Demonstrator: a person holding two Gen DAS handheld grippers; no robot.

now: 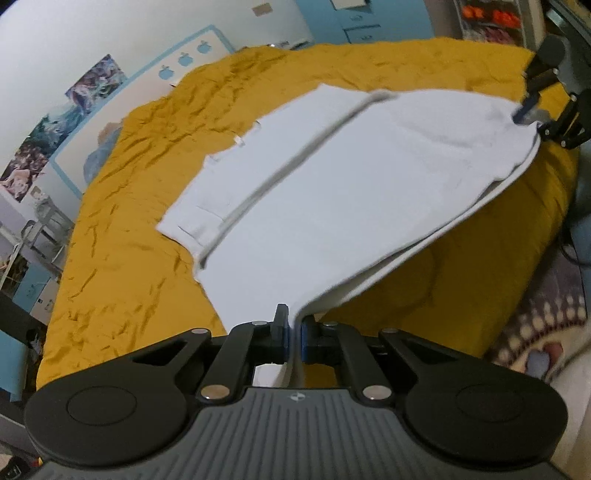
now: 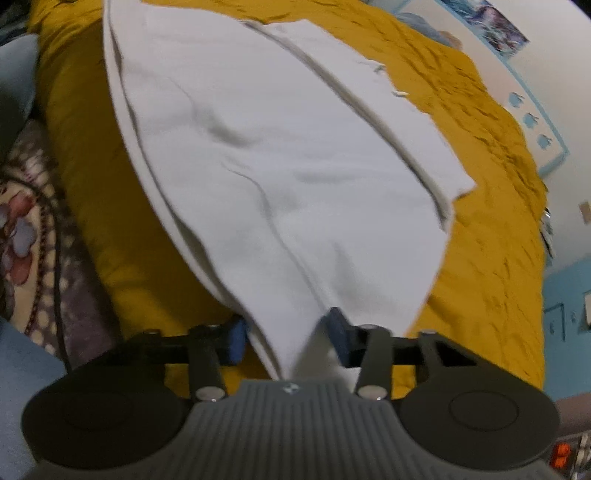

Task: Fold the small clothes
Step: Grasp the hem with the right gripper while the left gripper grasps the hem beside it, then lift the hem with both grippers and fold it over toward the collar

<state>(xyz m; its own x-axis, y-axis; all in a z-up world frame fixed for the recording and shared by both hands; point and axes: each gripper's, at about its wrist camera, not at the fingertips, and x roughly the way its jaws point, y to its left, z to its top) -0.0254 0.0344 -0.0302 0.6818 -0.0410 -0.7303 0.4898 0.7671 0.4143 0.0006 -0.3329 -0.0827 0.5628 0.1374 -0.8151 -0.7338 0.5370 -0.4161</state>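
A white garment (image 1: 332, 192) lies spread on the yellow bedspread (image 1: 129, 221), with its near edge lifted off the bed. My left gripper (image 1: 294, 332) is shut on one near corner of it, the cloth pinched thin between the blue pads. In the left wrist view my right gripper (image 1: 528, 110) holds up the other corner at the far right. In the right wrist view the garment (image 2: 277, 147) runs away from my right gripper (image 2: 288, 338), and a bunched corner fills the gap between the pads (image 2: 341, 332). A long seam crosses the cloth.
The bedspread (image 2: 480, 221) ends at the bed's side edge near both grippers. Below it lies a patterned rug (image 1: 546, 325) with a dark cable (image 2: 55, 295) on it. Blue cabinets (image 1: 354, 22) and a wall with posters (image 1: 92, 85) stand beyond the bed.
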